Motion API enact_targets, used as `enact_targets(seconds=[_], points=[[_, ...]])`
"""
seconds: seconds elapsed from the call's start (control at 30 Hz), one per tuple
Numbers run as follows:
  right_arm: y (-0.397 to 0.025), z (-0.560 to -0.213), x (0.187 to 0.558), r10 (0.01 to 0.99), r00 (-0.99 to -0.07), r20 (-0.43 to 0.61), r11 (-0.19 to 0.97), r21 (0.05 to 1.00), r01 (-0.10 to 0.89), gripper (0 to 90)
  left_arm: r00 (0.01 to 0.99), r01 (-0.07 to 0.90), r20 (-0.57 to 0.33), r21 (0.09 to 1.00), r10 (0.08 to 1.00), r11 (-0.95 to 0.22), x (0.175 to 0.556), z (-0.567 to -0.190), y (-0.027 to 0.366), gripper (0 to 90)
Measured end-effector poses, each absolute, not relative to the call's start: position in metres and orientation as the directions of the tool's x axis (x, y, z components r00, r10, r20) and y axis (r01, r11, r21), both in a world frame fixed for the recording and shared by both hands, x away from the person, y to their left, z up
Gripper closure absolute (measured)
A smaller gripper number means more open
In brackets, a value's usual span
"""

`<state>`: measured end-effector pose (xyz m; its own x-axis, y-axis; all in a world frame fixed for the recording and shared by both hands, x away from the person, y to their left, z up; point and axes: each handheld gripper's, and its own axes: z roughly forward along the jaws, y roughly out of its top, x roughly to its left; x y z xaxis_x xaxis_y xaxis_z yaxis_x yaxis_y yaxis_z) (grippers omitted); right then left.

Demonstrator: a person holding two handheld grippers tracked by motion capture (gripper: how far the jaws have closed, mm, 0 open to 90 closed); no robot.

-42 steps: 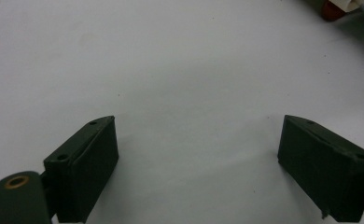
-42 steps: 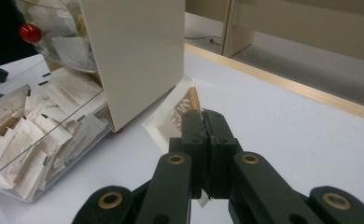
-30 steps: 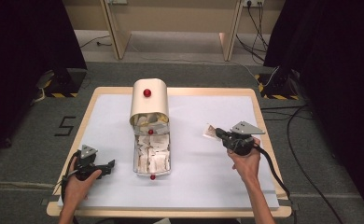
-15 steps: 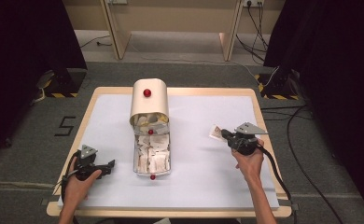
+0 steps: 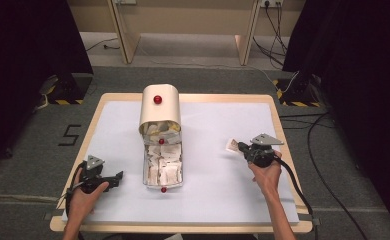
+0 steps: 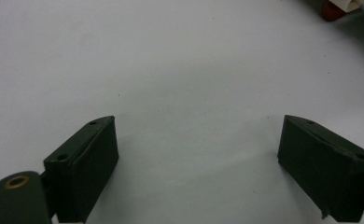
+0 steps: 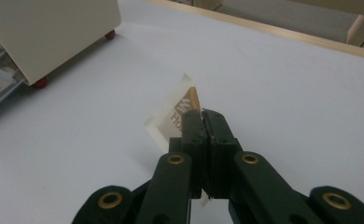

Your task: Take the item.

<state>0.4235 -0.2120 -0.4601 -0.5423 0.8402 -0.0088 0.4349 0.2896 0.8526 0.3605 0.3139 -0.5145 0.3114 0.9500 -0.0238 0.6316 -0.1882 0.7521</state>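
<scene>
A cream box (image 5: 159, 108) with a rounded lid and red knob stands at the table's middle, its drawer (image 5: 163, 165) pulled toward me and full of several paper sachets. My right gripper (image 5: 241, 146) at the right holds a small white sachet (image 5: 231, 145) with brown print; in the right gripper view the jaws are shut on the sachet (image 7: 173, 113), right gripper (image 7: 202, 116) just above the white surface. My left gripper (image 5: 117, 177) rests at the front left, left of the drawer, open, with bare table between its pads (image 6: 89, 161).
The white mat (image 5: 213, 120) covers a wood-rimmed table (image 5: 278, 125). The box corner (image 7: 54, 28) and a red foot (image 7: 40, 83) lie to the upper left in the right gripper view. Cables trail from both grippers; floor and table legs lie beyond.
My right gripper has drifted a little right and toward me with the sachet. The left gripper has stayed put.
</scene>
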Motion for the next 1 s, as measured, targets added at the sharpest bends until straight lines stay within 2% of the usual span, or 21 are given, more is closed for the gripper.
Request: enact_targets(seconds=[0.83, 1.0], points=[[-0.205, -0.478, 0.43, 0.839, -0.545, -0.01, 0.316, 0.824, 0.471, 88.2, 0.311, 0.632, -0.024, 0.752, 0.95, -0.188, 0.36, -0.514, 0.314, 11.3], [-0.205, -0.479, 0.431, 0.839, -0.544, -0.005, 0.315, 0.82, 0.478, 84.9, 0.311, 0.632, -0.024, 0.752, 0.95, -0.188, 0.36, -0.514, 0.314, 11.4]])
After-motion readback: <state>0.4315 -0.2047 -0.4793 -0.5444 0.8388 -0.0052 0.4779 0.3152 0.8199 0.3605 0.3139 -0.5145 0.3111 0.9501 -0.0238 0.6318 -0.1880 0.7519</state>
